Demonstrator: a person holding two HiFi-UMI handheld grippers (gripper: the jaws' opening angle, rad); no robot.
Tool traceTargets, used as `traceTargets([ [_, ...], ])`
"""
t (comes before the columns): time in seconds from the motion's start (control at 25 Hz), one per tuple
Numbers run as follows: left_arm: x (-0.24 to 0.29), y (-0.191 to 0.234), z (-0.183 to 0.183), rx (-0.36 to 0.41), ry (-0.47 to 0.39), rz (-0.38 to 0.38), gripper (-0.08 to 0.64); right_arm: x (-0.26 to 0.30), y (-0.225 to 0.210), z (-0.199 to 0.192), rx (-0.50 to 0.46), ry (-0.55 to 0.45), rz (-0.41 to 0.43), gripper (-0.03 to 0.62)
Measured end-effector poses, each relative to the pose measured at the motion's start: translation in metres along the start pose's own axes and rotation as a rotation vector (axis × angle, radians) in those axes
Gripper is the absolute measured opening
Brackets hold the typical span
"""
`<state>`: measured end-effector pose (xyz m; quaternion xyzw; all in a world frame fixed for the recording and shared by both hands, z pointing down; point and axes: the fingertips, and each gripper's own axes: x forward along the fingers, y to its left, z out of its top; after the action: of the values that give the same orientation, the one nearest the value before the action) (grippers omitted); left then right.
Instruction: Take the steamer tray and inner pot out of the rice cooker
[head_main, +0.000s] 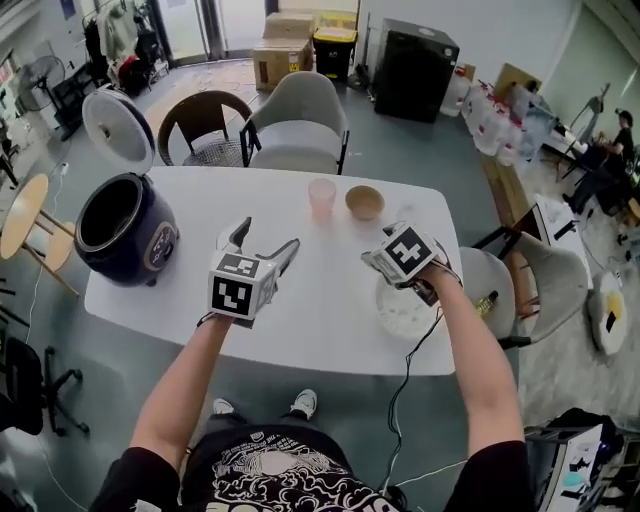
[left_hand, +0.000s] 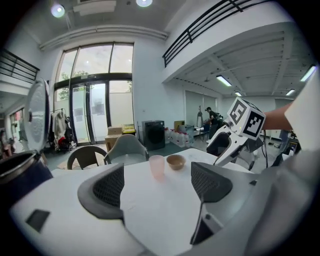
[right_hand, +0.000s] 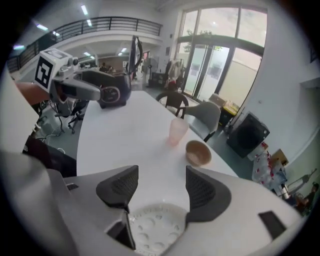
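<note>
Near the white table's (head_main: 200, 200) right front edge lies the round, dimpled white steamer tray (head_main: 405, 310), under the right gripper (right_hand: 157, 187), whose jaws are apart and empty. Left gripper (head_main: 266, 238), equally apart and empty, hovers over the bare middle. Dark rounded rice cooker (head_main: 125, 228), lid up, stands at the left edge.

Pink cup (head_main: 322, 197), upright, ahead of both pairs of jaws; brown bowl (head_main: 365, 202) just beside it; white table (head_main: 320, 310) beneath; grey chair (head_main: 297, 125) beyond.
</note>
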<state>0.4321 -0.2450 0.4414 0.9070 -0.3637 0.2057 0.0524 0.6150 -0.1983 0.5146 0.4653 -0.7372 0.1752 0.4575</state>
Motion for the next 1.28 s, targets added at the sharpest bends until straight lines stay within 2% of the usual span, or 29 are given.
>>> traceTargets([
  [0.28, -0.089, 0.109, 0.008, -0.063, -0.062, 0.163, 0.408, -0.025, 0.055, 0.148, -0.071, -0.25, 0.019, 0.311],
  [0.48, -0.169, 0.187, -0.001, -0.108, -0.119, 0.272, 0.408, -0.036, 0.118, 0.231, -0.096, -0.364, 0.037, 0.311],
  [0.68, -0.256, 0.26, -0.01, -0.121, -0.18, 0.365, 0.408, -0.053, 0.188, 0.304, -0.103, -0.472, 0.033, 0.311],
  [0.96, -0.384, 0.352, -0.062, -0.175, -0.189, 0.413, 0.408, -0.074, 0.316, 0.386, -0.039, -0.604, 0.043, 0.31],
  [1.12, -0.437, 0.389, -0.091, -0.185, -0.198, 0.413, 0.408, -0.075, 0.378, 0.413, 0.014, -0.647, 0.048, 0.31],
  [1.28, -0.474, 0.417, -0.106, -0.192, -0.215, 0.395, 0.408, -0.074, 0.419, 0.431, 0.048, -0.676, 0.034, 0.308],
])
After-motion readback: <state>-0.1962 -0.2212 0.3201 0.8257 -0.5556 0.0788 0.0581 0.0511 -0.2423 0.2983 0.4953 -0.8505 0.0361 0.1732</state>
